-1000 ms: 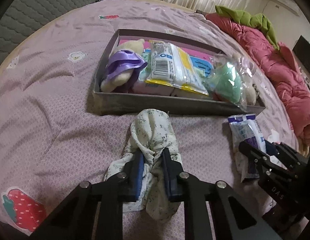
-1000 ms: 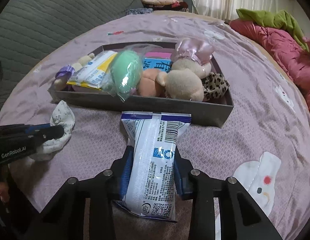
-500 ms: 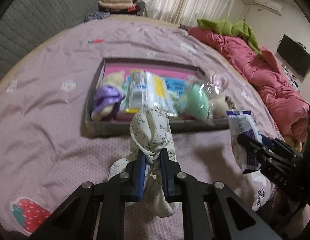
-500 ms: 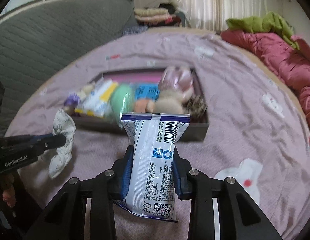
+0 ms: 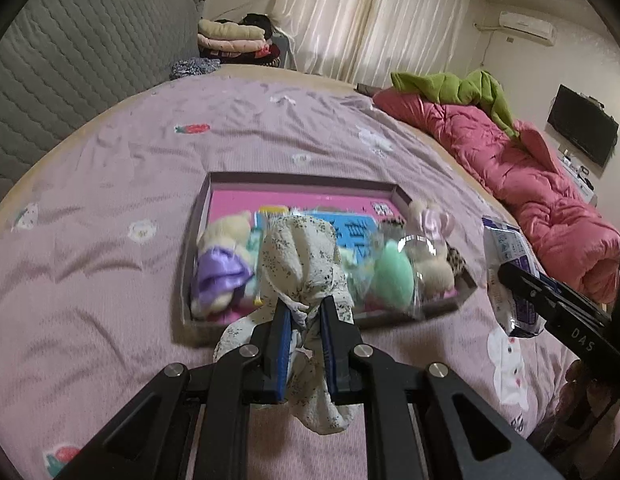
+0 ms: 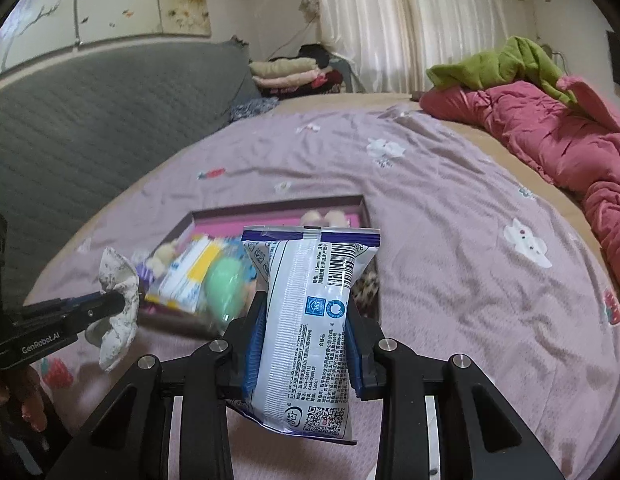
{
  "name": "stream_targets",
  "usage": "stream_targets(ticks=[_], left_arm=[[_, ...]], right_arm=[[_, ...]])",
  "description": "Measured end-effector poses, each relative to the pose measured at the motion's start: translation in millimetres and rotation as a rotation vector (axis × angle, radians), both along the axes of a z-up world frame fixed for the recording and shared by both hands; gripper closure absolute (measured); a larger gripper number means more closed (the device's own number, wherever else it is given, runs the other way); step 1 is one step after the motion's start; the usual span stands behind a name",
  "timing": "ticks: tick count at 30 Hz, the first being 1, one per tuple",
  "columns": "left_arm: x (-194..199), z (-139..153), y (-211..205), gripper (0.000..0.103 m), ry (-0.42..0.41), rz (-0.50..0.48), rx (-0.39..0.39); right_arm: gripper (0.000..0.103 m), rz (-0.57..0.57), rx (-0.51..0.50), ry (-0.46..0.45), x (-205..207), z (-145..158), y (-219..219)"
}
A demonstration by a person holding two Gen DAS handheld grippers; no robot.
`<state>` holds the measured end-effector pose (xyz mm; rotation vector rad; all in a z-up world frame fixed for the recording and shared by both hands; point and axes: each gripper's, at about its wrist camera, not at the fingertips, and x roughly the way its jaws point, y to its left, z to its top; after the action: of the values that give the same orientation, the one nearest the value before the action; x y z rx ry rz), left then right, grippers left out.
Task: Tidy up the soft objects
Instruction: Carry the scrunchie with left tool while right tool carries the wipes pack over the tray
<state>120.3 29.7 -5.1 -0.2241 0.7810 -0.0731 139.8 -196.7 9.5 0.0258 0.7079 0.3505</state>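
Observation:
My left gripper is shut on a white floral cloth and holds it in the air in front of the box; the cloth also shows in the right wrist view. My right gripper is shut on a white and blue tissue pack, held upright above the bed; the pack shows at the right of the left wrist view. The shallow dark box with a pink floor lies on the bed ahead and holds plush toys, a green pouch and packets.
The bed has a lilac printed sheet. A pink quilt with a green garment lies along the right side. A grey padded headboard stands at the left. Folded clothes are stacked beyond the bed.
Both grippers have risen well above the bed with their loads. The cloth and the tissue pack have left the sheet, and the box now looks smaller and lower in both views.

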Motion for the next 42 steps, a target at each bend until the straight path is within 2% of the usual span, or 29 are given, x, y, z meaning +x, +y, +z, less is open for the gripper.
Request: stream_targets(ticks=[14, 23, 42], left_arm=[[30.1, -4.2, 6.8, 0.088, -0.010, 0.010, -0.012], [54.7, -10.9, 6.9, 0.088, -0.004, -0.003, 0.001], [81.3, -25.4, -1.1, 0.088, 0.042, -0.043, 0.019]], right_arm=[[0.068, 0.005, 0.030, -0.029, 41.4, 8.7, 8.8], [0.068, 0.009, -0.024, -0.035, 56.0, 3.3, 17.6], [0.068, 0.076, -0.067, 0.027, 84.9, -21.4, 45.5]])
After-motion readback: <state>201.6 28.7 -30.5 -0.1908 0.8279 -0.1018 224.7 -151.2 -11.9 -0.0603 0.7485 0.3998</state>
